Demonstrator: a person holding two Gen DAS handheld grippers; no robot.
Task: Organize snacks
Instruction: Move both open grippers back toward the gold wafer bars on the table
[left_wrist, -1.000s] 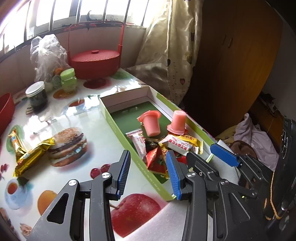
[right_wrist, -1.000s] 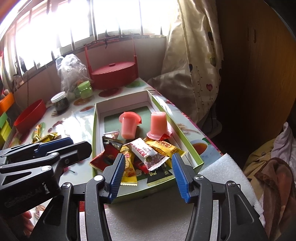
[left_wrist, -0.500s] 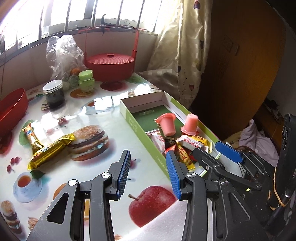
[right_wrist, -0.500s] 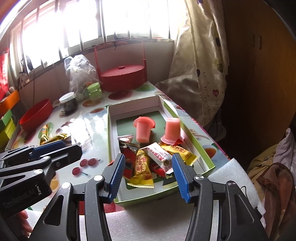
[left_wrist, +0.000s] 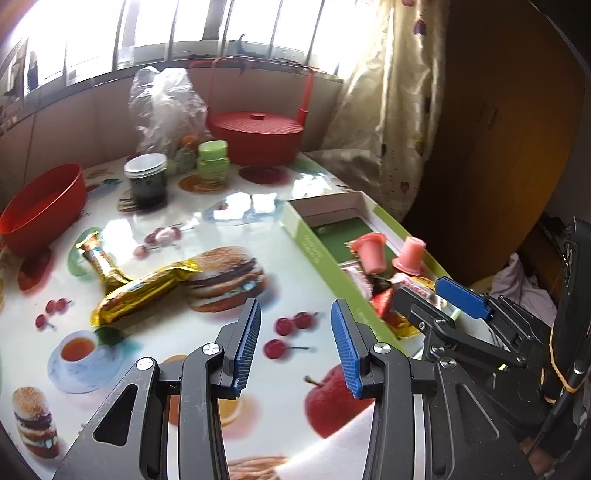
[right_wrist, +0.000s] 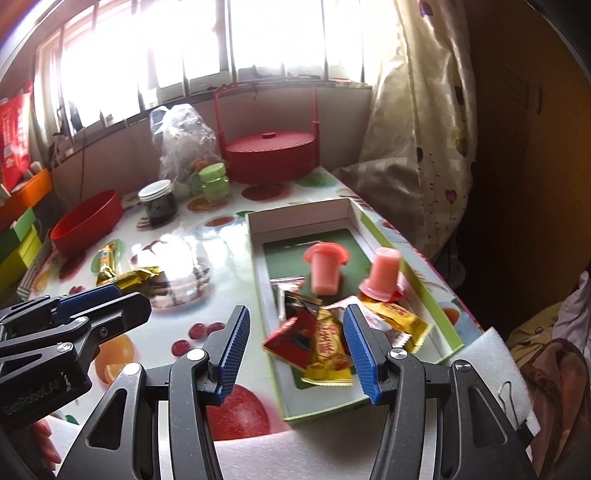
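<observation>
the left gripper (left_wrist: 295, 343), black with ribbed blue pads, hangs over the glossy fruit-and-burger printed tablecloth (left_wrist: 236, 206), its jaws spread with nothing between them; printed cherries show in the gap. the right gripper (right_wrist: 295, 347), of the same build, hovers at the near end of the shallow green-edged cardboard box (right_wrist: 436, 306), jaws also spread and empty, wider than the left's. through that gap lies a heap of foil snack packets (right_wrist: 325, 343), red, yellow and silver, piled in the near half of the box. behind the heap stand two pink jelly cups: one upright with its rim on top (right_wrist: 325, 269), one turned upside down on its lid (right_wrist: 382, 275). the far half of the box shows its bare green floor

out on the tablecloth, well apart from the box, lie two long gold-wrapped snack bars (left_wrist: 136, 288) that touch at one end, forming a v beside a printed burger. further back sit a red plastic bowl (left_wrist: 44, 206), a dark glass jar with a white lid (left_wrist: 146, 181), a small green-lidded jar (left_wrist: 213, 158), a crumpled clear plastic bag (left_wrist: 166, 107) and a red round lidded basket with a tall handle (left_wrist: 255, 136). a cream patterned curtain (right_wrist: 417, 129) hangs at the right, past the table edge
</observation>
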